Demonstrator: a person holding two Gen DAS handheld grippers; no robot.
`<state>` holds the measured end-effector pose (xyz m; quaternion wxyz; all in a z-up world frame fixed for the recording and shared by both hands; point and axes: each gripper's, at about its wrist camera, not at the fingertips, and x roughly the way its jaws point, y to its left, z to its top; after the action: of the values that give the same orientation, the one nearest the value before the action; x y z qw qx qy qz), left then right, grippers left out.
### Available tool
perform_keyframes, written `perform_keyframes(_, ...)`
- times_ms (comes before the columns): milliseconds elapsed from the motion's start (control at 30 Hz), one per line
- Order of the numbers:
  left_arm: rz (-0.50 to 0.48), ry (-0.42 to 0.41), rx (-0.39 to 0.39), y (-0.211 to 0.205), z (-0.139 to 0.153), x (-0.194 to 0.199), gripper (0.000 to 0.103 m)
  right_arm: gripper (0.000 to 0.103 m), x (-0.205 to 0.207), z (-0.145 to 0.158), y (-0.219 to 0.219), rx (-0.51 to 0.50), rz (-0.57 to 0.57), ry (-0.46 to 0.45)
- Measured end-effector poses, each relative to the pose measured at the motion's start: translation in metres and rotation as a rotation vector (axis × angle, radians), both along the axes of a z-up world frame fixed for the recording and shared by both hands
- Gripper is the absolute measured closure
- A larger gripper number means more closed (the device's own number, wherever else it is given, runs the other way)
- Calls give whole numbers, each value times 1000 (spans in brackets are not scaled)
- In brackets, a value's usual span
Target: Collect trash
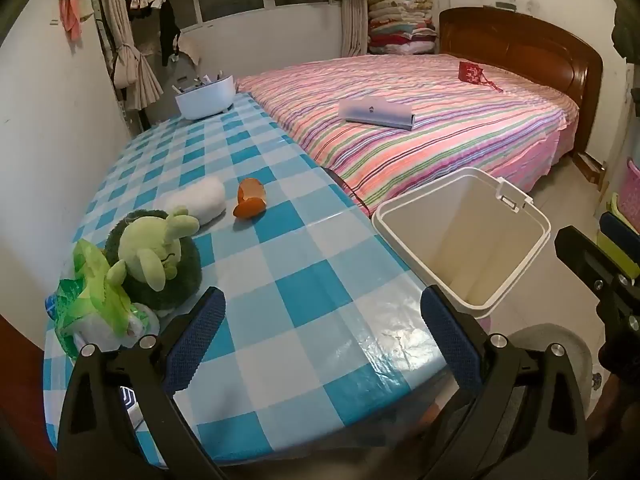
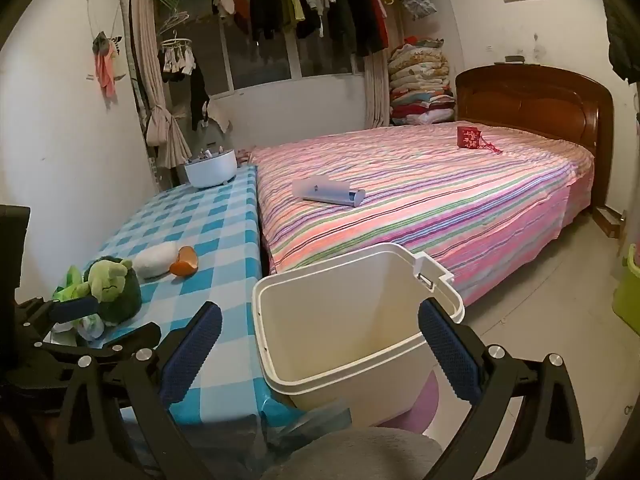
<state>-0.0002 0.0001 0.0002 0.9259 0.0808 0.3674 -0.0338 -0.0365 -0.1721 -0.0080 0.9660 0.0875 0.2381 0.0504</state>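
the left hand-held gripper (image 1: 322, 322) hovers level above the near edge of the counter (image 1: 280, 280), its blue-padded fingers (image 1: 196, 340) spread wide and released, nothing between them. the right hand-held gripper (image 2: 320, 340) is held just beside it, off the counter's right edge, jaws likewise apart and empty, framing the open white trash bin (image 2: 352, 320) that stands against the counter's right side, between counter and bed (image 2: 420, 200); the bin (image 1: 460, 236) looks bare inside as far as its walls show. in the right wrist view the left tool's black frame and one blue pad reach in at the left edge of the picture, over the counter's near left corner

the trash lies toward the middle of the blue checked cloth: a piece of orange peel (image 1: 250, 200), curled, with a white wad (image 1: 200, 200) just beside it on its left. nearer the left edge sits a green plush toy (image 1: 156, 256), and at the near left corner, touching the toy, a crumpled green and white plastic bag (image 1: 92, 304). a white tub (image 1: 206, 96) holding small items stands at the counter's far edge. on the striped bed lie a flat grey case (image 1: 378, 114) and a small red pouch (image 1: 472, 73)
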Motion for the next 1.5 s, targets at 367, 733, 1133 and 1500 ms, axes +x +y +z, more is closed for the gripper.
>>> perform_keyframes(367, -2, -1, 5, 1, -8, 2, 6, 7, 9, 3, 11, -20, 10, 27)
perform_keyframes(733, -5, 4, 2, 5, -3, -3, 6, 7, 4, 11, 11, -27, 16, 6)
perform_keyframes(1133, -11, -12, 14, 5, 6, -11, 6, 7, 1, 17, 11, -30, 21, 4)
perform_keyframes(1500, -18, -13, 25, 7, 9, -16, 6, 7, 5, 18, 12, -25, 36, 20)
